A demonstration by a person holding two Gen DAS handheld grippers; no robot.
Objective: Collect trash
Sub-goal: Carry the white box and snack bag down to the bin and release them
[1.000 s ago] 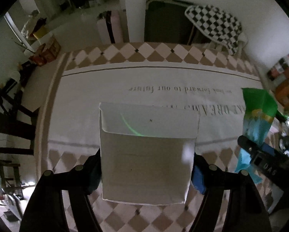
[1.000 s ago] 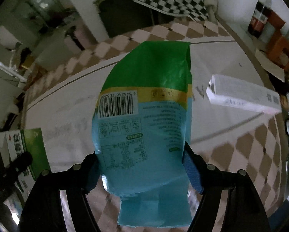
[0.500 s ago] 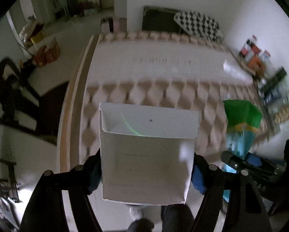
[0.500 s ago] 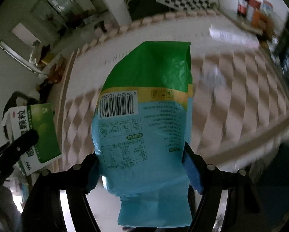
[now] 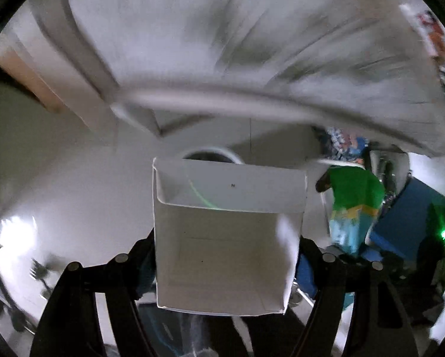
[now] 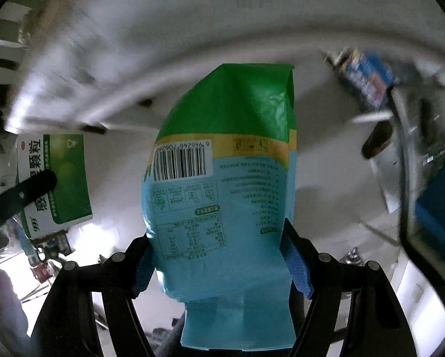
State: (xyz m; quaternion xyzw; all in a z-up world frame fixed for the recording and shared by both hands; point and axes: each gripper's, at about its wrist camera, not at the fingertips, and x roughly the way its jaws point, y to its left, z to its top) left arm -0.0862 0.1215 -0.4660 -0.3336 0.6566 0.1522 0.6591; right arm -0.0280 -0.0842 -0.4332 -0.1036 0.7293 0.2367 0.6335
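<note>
My left gripper (image 5: 226, 255) is shut on a white carton box (image 5: 226, 232); its green printed side shows in the right wrist view (image 6: 56, 178). My right gripper (image 6: 219, 255) is shut on a green and blue snack bag (image 6: 225, 184), which also shows at the right of the left wrist view (image 5: 353, 202). Both are held below the table edge, above the floor. A round white bin rim (image 5: 212, 153) peeks out just behind the top of the carton, mostly hidden by it.
The table with its white cloth (image 5: 252, 44) hangs overhead, blurred. A blue box (image 5: 409, 217) and cluttered shelf items (image 6: 368, 71) stand at the right. The floor (image 5: 73, 184) is pale and lit at the left.
Both grippers have swung away from the tabletop and down below its edge, carrying the carton and the bag. The floor and a white bin rim have come into view.
</note>
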